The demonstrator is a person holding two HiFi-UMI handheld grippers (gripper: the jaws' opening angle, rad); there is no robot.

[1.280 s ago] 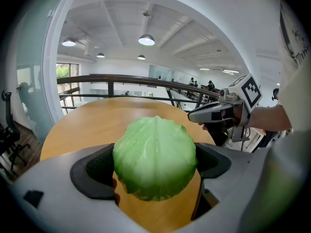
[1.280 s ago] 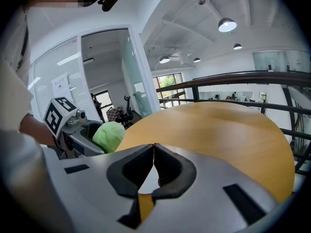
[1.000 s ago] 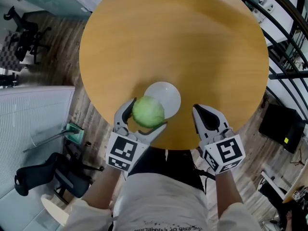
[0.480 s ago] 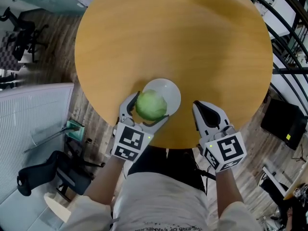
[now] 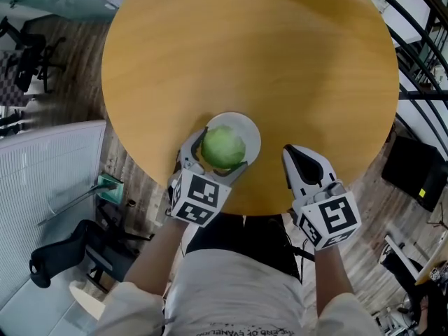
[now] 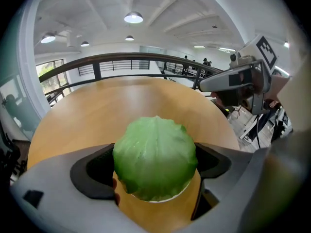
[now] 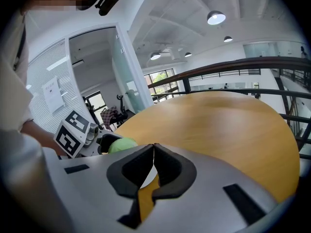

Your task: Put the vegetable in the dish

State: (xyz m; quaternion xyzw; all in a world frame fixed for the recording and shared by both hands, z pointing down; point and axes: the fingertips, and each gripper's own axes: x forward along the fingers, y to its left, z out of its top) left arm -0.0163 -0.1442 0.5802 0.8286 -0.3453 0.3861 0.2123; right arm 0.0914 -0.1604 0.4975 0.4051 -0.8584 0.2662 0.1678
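A round green cabbage [image 5: 223, 147] is clamped between the jaws of my left gripper [image 5: 218, 151], which is shut on it. It hangs right over the white dish [image 5: 248, 133] near the table's front edge; I cannot tell if it touches the dish. In the left gripper view the cabbage [image 6: 154, 158] fills the space between the jaws, with a sliver of white dish [image 6: 181, 192] under it. My right gripper [image 5: 299, 161] is shut and empty, just right of the dish. From the right gripper view the cabbage [image 7: 121, 144] and left gripper [image 7: 104, 142] show at left.
The round wooden table [image 5: 266, 68] spreads far beyond the dish. Its front edge lies right under both grippers. Black railings [image 5: 413, 54] run along the right, office chairs [image 5: 66, 257] stand on the floor at left.
My left gripper has carried the cabbage forward and to the right, from the dish's near-left rim to over its middle. The right gripper has hardly moved.
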